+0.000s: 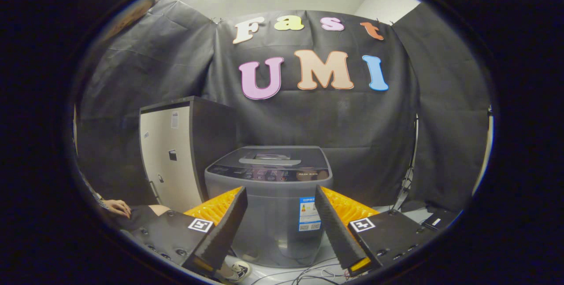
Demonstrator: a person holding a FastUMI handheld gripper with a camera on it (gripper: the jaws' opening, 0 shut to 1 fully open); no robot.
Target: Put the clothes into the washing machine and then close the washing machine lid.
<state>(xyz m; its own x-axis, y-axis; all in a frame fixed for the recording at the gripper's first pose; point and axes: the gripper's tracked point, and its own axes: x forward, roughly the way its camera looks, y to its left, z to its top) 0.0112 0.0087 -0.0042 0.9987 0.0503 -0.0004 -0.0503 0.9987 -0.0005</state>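
- Gripper (280, 192), lower centre of frame: fingers spread wide, grasping nothing, orange-backed black pads (229, 223) angled outward.
- Grey top-loading washing machine (269, 205), centre, just beyond and between the fingers; lid (271, 155) lying flat, closed.
- Tall cabinet (176, 153) with pale door, left of centre, beside the machine.
- Hand (118, 207) at lower left, resting on dark fabric.
- Cables (308, 274) on floor, bottom centre.
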